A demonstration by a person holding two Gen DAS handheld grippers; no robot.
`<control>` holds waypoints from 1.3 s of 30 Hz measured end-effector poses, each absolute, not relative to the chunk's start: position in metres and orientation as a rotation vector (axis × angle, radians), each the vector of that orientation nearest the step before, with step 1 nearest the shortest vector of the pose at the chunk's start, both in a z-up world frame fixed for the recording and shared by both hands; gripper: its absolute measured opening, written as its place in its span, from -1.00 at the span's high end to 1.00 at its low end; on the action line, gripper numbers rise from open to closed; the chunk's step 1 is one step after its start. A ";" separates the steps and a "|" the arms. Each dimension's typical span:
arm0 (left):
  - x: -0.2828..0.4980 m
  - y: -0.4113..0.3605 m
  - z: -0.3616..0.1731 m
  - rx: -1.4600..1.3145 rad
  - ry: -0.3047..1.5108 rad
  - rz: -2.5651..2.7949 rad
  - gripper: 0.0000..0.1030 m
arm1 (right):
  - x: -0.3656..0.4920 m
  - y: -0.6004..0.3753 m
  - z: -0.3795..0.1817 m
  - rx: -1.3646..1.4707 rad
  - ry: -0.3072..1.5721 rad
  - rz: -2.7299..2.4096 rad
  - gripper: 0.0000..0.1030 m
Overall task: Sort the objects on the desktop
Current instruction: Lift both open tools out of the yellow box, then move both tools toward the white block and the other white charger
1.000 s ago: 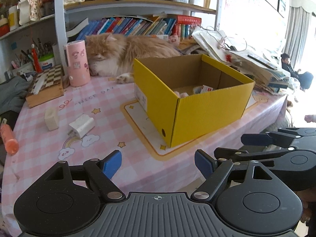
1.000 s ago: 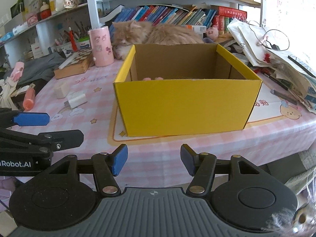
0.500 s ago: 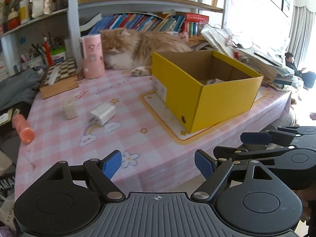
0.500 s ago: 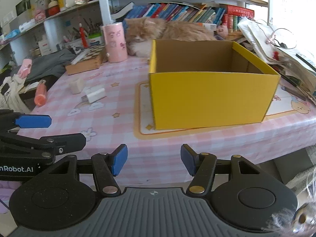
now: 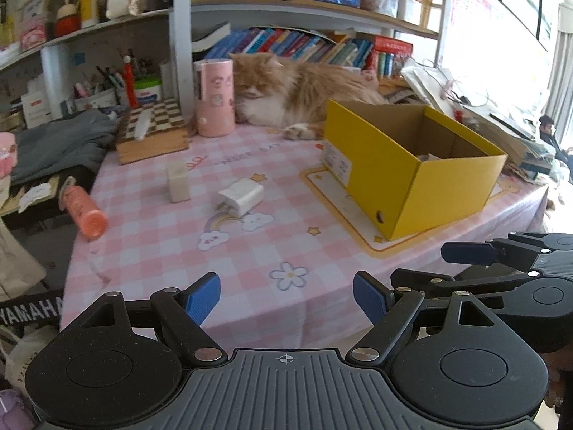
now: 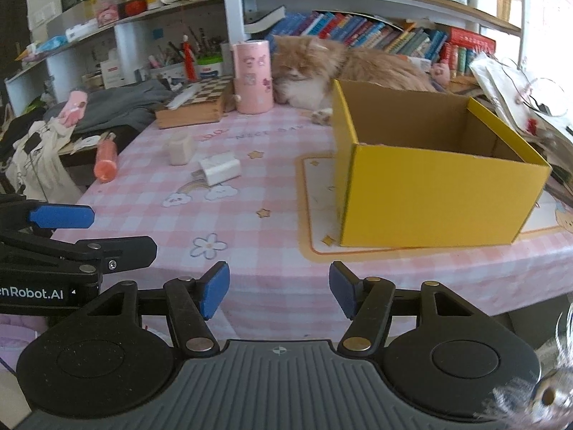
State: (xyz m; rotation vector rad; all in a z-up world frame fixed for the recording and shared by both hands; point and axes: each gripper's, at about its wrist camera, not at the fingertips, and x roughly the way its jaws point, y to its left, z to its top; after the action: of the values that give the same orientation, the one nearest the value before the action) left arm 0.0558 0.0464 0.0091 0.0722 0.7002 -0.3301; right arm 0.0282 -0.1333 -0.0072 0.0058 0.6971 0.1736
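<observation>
On the pink checked tablecloth [image 5: 154,251] lie a white charger [image 5: 240,196] [image 6: 219,171], a small white block [image 5: 178,181] [image 6: 180,148] and an orange tube [image 5: 84,211] [image 6: 106,161] at the left edge. An open yellow cardboard box [image 5: 412,179] [image 6: 429,197] stands to the right, with a few small items showing inside. My left gripper [image 5: 286,297] is open and empty, off the table's front edge. My right gripper [image 6: 279,292] hangs beside it, jaws opening with nothing between them. Both are well short of the objects.
A ginger cat [image 5: 297,93] lies behind the box, next to a pink cylinder [image 5: 215,96]. A chessboard box [image 5: 152,132] sits at the back left. Books fill the shelf behind, papers pile at the right, and grey clothes [image 5: 61,139] lie left of the table.
Both grippers have slid left along the table's front. The yellow box has shifted right in both views, and the charger, block and tube have come toward the middle.
</observation>
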 end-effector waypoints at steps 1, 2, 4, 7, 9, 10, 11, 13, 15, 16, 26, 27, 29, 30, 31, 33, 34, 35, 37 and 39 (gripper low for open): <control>0.055 0.050 0.010 0.070 0.696 -0.321 -0.63 | 0.029 -0.131 -0.007 0.002 0.695 0.179 -0.15; 0.055 0.052 0.010 0.068 0.693 -0.313 -0.63 | 0.030 -0.127 -0.006 -0.003 0.692 0.186 -0.16; 0.054 0.059 0.012 0.059 0.688 -0.295 -0.63 | 0.033 -0.120 -0.005 -0.012 0.692 0.201 -0.16; 0.053 0.069 0.012 0.040 0.687 -0.270 -0.64 | 0.035 -0.110 -0.003 -0.030 0.688 0.227 -0.16; 0.053 0.075 0.012 0.029 0.688 -0.255 -0.64 | 0.036 -0.104 -0.002 -0.039 0.687 0.244 -0.16; 0.053 0.077 0.012 0.023 0.688 -0.248 -0.64 | 0.037 -0.101 -0.002 -0.045 0.687 0.252 -0.16; 0.052 0.079 0.012 0.019 0.688 -0.244 -0.64 | 0.038 -0.098 -0.001 -0.050 0.687 0.258 -0.16; 0.052 0.082 0.012 0.003 0.690 -0.233 -0.64 | 0.039 -0.094 -0.001 -0.062 0.688 0.269 -0.16; 0.054 0.085 0.011 -0.014 0.693 -0.226 -0.64 | 0.040 -0.091 -0.001 -0.075 0.692 0.280 -0.16; 0.055 0.086 0.010 -0.022 0.697 -0.224 -0.64 | 0.041 -0.089 -0.002 -0.084 0.695 0.286 -0.16; 0.073 0.081 0.006 -0.040 0.712 -0.218 -0.64 | 0.052 -0.082 -0.004 -0.154 0.679 0.337 -0.24; 0.077 0.081 0.005 -0.040 0.715 -0.217 -0.64 | 0.056 -0.082 -0.004 -0.154 0.679 0.338 -0.24; 0.085 0.080 0.003 -0.039 0.722 -0.208 -0.64 | 0.064 -0.084 -0.006 -0.154 0.681 0.341 -0.24; 0.089 0.079 0.003 -0.038 0.722 -0.202 -0.64 | 0.069 -0.084 -0.007 -0.154 0.686 0.344 -0.24; 0.093 0.079 0.003 -0.037 0.719 -0.195 -0.64 | 0.074 -0.085 -0.007 -0.155 0.691 0.349 -0.24; 0.101 0.078 0.003 -0.039 0.715 -0.192 -0.64 | 0.085 -0.085 -0.008 -0.160 0.698 0.360 -0.24; 0.107 0.077 0.002 -0.041 0.718 -0.191 -0.64 | 0.091 -0.085 -0.009 -0.163 0.700 0.366 -0.24; 0.112 0.076 0.002 -0.043 0.722 -0.189 -0.64 | 0.096 -0.085 -0.009 -0.166 0.703 0.371 -0.24; 0.122 0.075 0.002 -0.044 0.725 -0.181 -0.64 | 0.108 -0.085 -0.011 -0.173 0.711 0.383 -0.25; 0.134 0.075 0.003 -0.043 0.722 -0.169 -0.64 | 0.121 -0.084 -0.013 -0.185 0.713 0.394 -0.25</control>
State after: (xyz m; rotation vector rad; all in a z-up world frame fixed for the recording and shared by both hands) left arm 0.1344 0.0747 0.0032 -0.0429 0.7224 -0.1689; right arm 0.1208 -0.0839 -0.0129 -0.1852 0.7130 0.3944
